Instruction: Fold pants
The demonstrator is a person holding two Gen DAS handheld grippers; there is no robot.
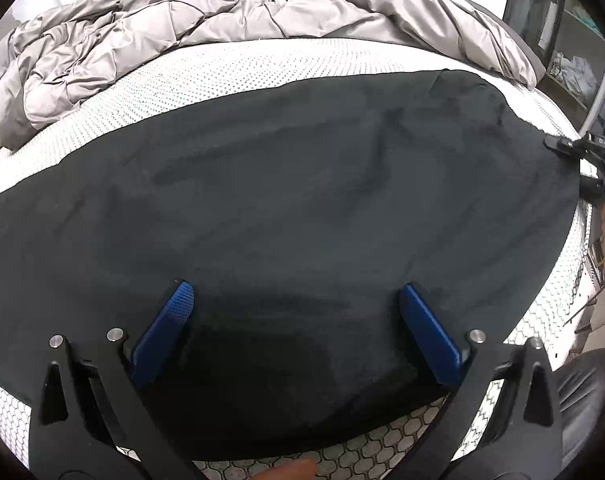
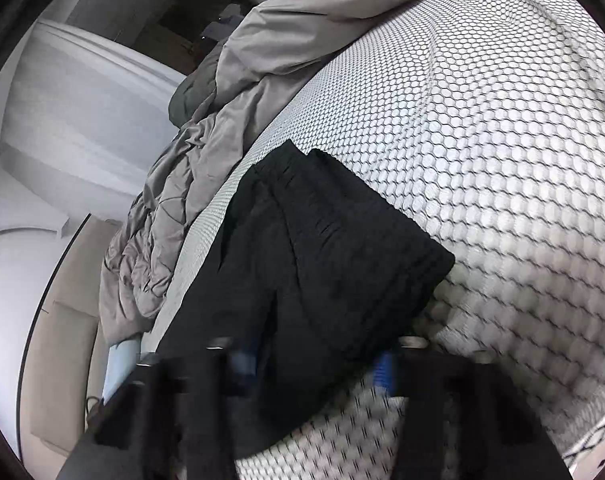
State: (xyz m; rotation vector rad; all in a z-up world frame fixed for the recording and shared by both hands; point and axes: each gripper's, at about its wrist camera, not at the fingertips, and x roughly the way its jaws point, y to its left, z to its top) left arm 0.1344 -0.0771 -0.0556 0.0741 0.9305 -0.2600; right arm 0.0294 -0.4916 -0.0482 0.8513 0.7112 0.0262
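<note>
Black pants (image 1: 286,208) lie spread flat across the white honeycomb-patterned mattress (image 1: 238,68). My left gripper (image 1: 294,300) is open, its blue pads (image 1: 170,328) wide apart just above the pants' near edge, holding nothing. In the right wrist view the pants (image 2: 314,248) stretch away with the elastic waistband end farthest from the camera. My right gripper (image 2: 314,364) is blurred; its blue pads (image 2: 384,370) stand apart on either side of the near end of the fabric. The right gripper also shows at the right edge of the left wrist view (image 1: 582,156), at the pants' edge.
A crumpled grey duvet (image 1: 174,28) is bunched along the far side of the bed, and it also shows in the right wrist view (image 2: 206,168). A shelf unit (image 1: 562,40) stands at the far right. Beige floor (image 2: 62,320) lies beside the bed.
</note>
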